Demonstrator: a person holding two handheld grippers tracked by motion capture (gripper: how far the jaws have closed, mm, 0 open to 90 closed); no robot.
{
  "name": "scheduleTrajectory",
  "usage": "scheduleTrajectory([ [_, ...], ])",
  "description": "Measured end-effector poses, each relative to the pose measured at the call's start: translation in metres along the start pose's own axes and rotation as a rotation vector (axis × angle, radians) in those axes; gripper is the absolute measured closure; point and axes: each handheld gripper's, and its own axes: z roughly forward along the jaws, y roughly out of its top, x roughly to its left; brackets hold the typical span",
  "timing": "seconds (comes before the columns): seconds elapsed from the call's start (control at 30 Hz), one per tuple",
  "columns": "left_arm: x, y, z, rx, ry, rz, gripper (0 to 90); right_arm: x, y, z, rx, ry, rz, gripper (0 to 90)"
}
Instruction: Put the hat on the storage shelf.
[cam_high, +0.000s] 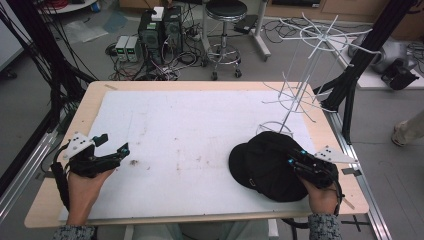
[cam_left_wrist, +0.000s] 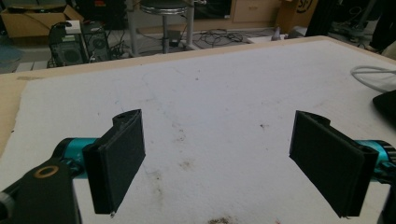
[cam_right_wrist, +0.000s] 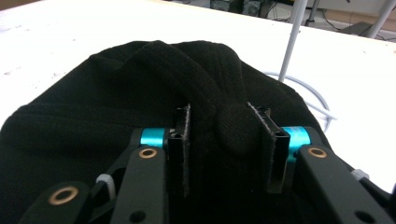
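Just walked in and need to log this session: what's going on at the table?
A person works at a table with a hand-held gripper in each hand. The right hand-held gripper is shut on the crown of a black cap lying on the white mat, pinching the fabric around its top button. The left hand-held gripper is open over bare mat. A white wire rack stands behind the cap.

Grey floor (cam_high: 395, 105) beyond the worktop's far edge, strewn with black cables (cam_high: 165, 65). Two computer towers (cam_high: 160, 30) there beside a round black stool (cam_high: 226, 10) on castors. Wooden cabinets (cam_high: 345, 7) farther back.
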Motion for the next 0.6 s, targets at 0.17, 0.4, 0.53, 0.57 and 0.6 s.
scheduleTrajectory([
  [0.17, 0.003, 0.001, -0.002, -0.008, 0.0, -0.002, 18.9, 0.003, 0.002, -0.004, -0.023, -0.004, 0.009, 66.2],
  [0.4, 0.004, 0.003, -0.005, -0.025, 0.001, -0.014, 19.0, 0.009, 0.004, -0.01, -0.055, -0.027, -0.01, 66.9],
  [0.53, 0.004, 0.004, -0.005, -0.026, 0.0, -0.014, 19.1, 0.012, 0.006, -0.018, -0.089, -0.027, -0.035, 67.0],
  [0.57, 0.004, 0.004, -0.005, -0.026, 0.001, -0.017, 19.1, 0.013, 0.006, -0.019, -0.092, -0.025, -0.035, 67.0],
  [0.6, 0.003, 0.005, -0.004, -0.029, 0.001, -0.019, 19.1, 0.013, 0.006, -0.021, -0.095, -0.022, -0.033, 67.0],
])
